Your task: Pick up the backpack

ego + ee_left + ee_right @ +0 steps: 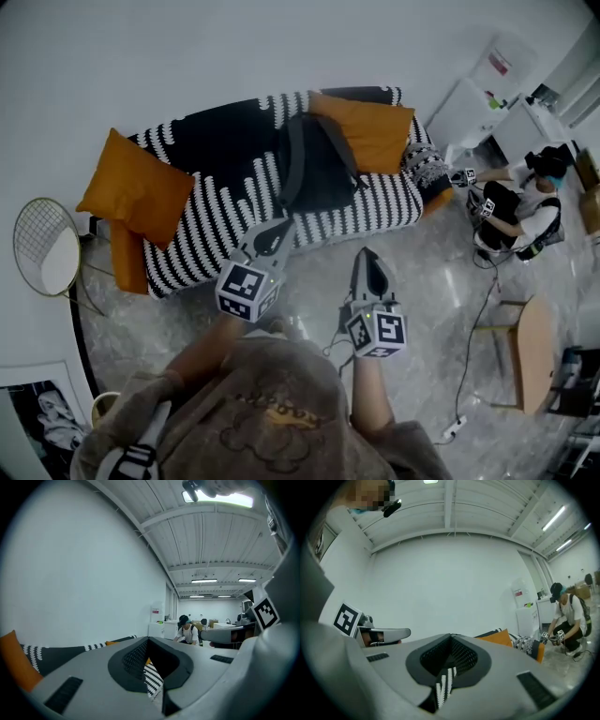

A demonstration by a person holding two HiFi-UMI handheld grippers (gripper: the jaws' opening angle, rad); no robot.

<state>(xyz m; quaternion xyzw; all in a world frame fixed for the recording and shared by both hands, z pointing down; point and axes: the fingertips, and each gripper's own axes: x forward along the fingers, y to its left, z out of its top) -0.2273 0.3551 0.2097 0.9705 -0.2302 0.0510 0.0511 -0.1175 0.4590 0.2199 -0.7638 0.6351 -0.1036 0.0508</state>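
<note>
The sofa [216, 230] runs across the middle of the frame. The backpack [314, 164] lies on it at centre, the left cushion [136, 187] on its left end and the right cushion [370, 131] just right of the backpack. Below the backpack the left claw [278, 228] overlaps the sofa's near edge, with the right claw [367, 258] to its right over the floor [441, 281], and a person [520, 202] crouches on the floor beyond the sofa's right end.

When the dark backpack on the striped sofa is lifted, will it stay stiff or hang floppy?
Probably floppy: the backpack lies slumped on the sofa, so it should sag when lifted. Its strap looks soft and loose, so it may swing. It looks fairly flat, perhaps lightly filled; its weight cannot be told.
</note>
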